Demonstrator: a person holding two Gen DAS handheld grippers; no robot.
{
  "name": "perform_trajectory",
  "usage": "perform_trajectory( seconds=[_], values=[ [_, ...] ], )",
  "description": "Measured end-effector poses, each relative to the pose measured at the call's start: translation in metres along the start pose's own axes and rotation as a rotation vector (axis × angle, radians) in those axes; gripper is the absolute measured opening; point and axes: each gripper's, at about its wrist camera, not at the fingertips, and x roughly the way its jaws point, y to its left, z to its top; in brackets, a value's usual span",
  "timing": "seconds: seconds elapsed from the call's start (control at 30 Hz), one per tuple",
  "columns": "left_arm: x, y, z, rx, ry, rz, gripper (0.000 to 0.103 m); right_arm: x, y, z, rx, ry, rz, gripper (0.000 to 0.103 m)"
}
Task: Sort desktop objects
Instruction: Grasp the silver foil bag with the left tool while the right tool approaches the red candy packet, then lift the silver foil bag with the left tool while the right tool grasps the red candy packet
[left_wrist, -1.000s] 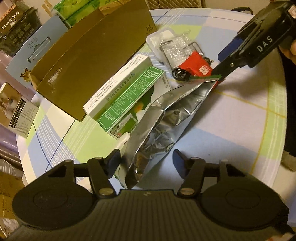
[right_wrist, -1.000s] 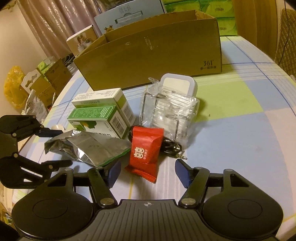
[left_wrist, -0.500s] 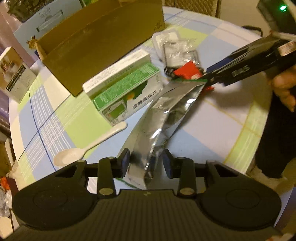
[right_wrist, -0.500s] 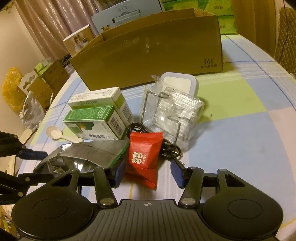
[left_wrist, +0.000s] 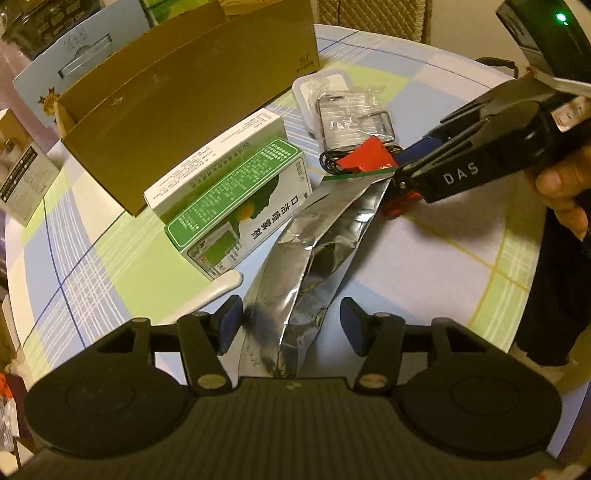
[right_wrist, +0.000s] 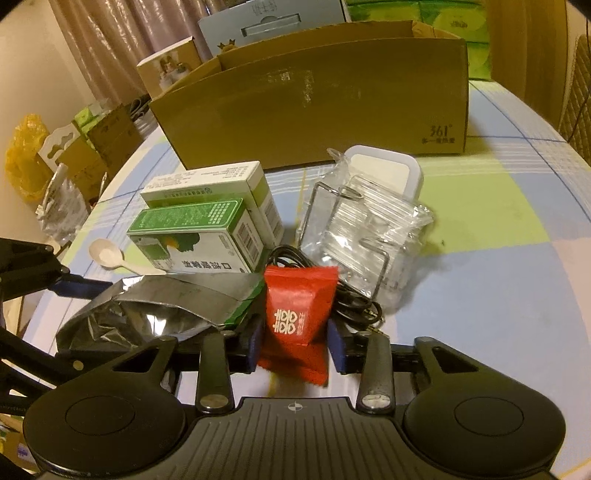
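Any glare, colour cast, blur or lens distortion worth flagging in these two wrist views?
Left wrist view: warm yellowish cast, strong fisheye bending of the brown cardboard box, bright glare on the crinkled silver foil pouch. Right wrist view: same warm cast, dark vignetted corners, slight motion blur on the small red packet, reflections on the clear plastic bag.

Cardboard box (right_wrist: 314, 99) stood at far side of the table (right_wrist: 498, 280). Two cartons (right_wrist: 207, 221) lay side by side near of the box, left of centre. Spoon (right_wrist: 107, 254) lay left of the cartons. Plastic-wrapped wire rack (right_wrist: 365, 236) sat right of the cartons, lidded container (right_wrist: 384, 170) just behind it. Coiled cable (right_wrist: 354, 306) lay near of the rack. Candy packet (right_wrist: 299, 321) lay on the cable's left part, between the right gripper (right_wrist: 295, 343) fingers. Foil pouch (right_wrist: 155, 310) lay left of the packet, near of the cartons, its far-left end between the left gripper (left_wrist: 288, 325) fingers.
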Motion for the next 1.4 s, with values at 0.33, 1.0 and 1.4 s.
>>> perform_trajectory(
  seconds=[0.33,1.0,1.4],
  values=[
    [-0.017,-0.022,0.001,-0.099,0.08,-0.093,0.055,-0.027,-0.009,-0.013,-0.037,0.071,-0.06,0.031],
    [0.029,-0.021,0.029,-0.131,0.146,-0.054,0.067,-0.02,0.0,-0.022,-0.17,0.034,-0.097,0.035],
    [0.025,-0.013,0.015,-0.298,0.204,-0.073,0.045,-0.021,0.002,-0.025,-0.178,0.033,-0.087,0.035]
  ],
)
